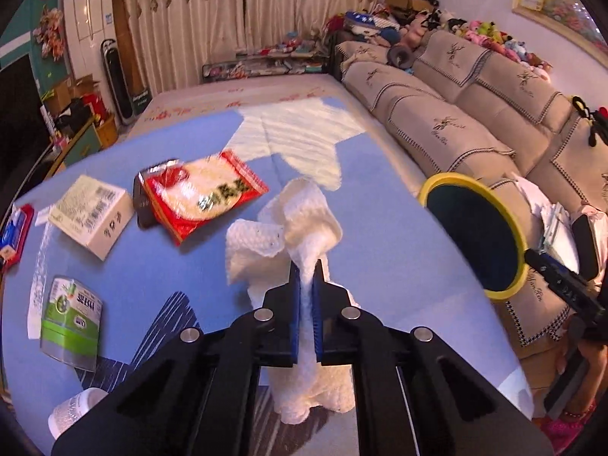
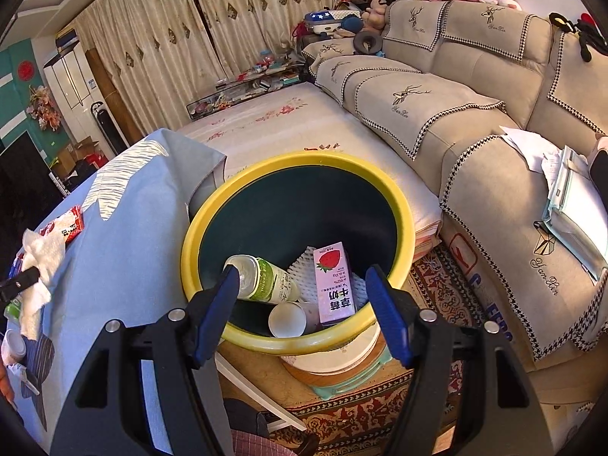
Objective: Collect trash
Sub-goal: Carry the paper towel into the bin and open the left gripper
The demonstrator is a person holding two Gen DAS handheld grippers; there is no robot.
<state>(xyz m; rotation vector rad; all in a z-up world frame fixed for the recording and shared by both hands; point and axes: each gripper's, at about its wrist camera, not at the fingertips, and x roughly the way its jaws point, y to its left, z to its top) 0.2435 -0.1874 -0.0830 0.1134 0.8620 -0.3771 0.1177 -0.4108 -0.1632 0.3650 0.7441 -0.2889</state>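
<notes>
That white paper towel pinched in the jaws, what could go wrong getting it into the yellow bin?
The paper towel hangs loose around the shut left gripper, held by one thin fold, so it might tear or slip free. The bin sits off the table's edge, so a drop on the way could land on the floor. A trailing end might also drag the red packet.

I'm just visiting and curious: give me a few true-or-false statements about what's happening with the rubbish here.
1. The left gripper is shut on a crumpled white paper towel. True.
2. The yellow-rimmed dark bin is empty. False: it holds a pink strawberry milk carton, a clear plastic bottle and a paper cup.
3. The right gripper carries a bottle. False: it is open, holding nothing.
4. A red snack packet lies on the blue cloth. True.
</notes>
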